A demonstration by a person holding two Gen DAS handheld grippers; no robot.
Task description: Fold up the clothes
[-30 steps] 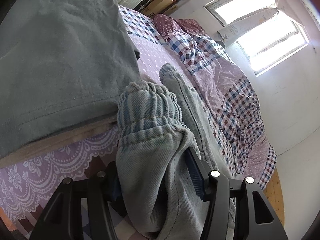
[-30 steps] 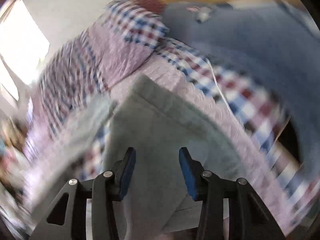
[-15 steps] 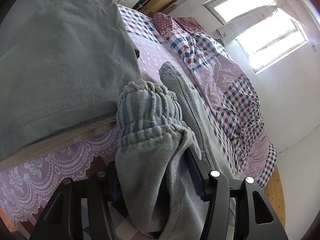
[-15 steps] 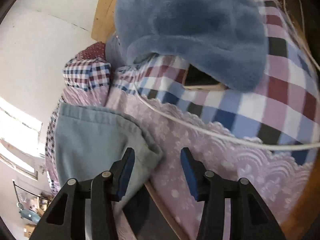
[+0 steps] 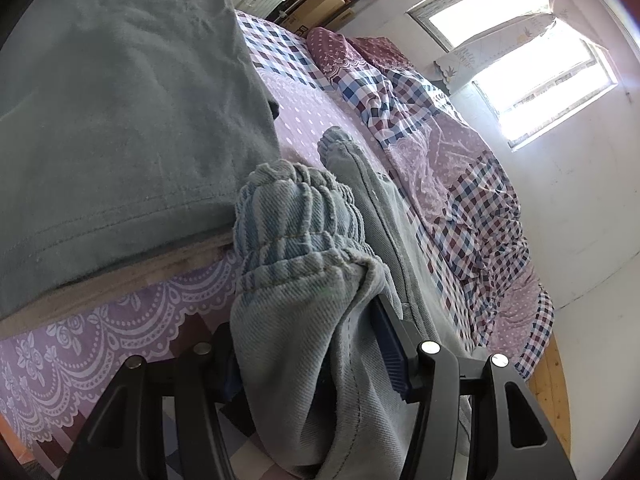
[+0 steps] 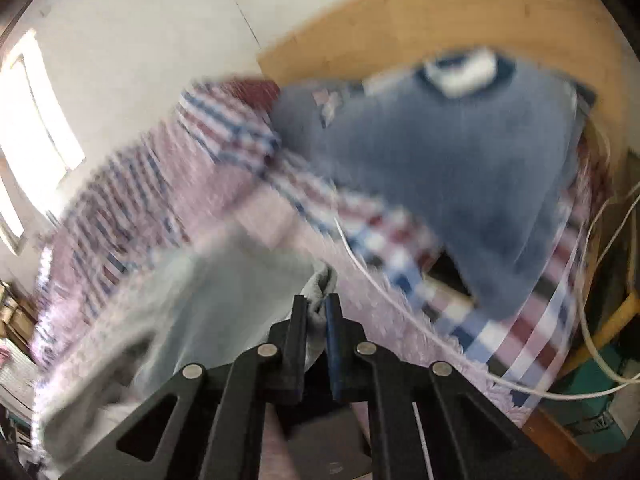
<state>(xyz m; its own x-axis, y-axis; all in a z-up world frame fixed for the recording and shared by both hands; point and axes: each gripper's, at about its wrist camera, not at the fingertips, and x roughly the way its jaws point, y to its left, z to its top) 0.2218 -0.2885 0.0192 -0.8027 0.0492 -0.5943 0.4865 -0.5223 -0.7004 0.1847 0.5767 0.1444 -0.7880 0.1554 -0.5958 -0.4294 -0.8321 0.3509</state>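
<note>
- Right wrist view: half a second ago the right gripper (image 6: 316,312) had its jaws spread wide above the corner of the pale grey-green folded garment (image 6: 224,292); now they are pinched tight on that corner, and the picture is smeared with motion.
- The fuzzy blue blanket (image 6: 460,184) filled the top of that view before; now it sits further off, on the checked and lilac lace-printed bedspread (image 6: 384,248), with a thin white cable (image 6: 400,300) trailing across the bed.
- Left wrist view: hardly anything has changed; the left gripper (image 5: 312,344) still clamps the bunched elastic waistband of the faded light-blue denim trousers (image 5: 296,240), whose legs run away along the bed.
- Just beside the trousers a large grey-green knit garment (image 5: 120,120) lies flat on a board at the bed's edge.
- A rumpled plaid quilt (image 5: 460,184) is heaped toward the bright window (image 5: 540,60); white walls and a wooden floor (image 5: 552,376) show beyond.
</note>
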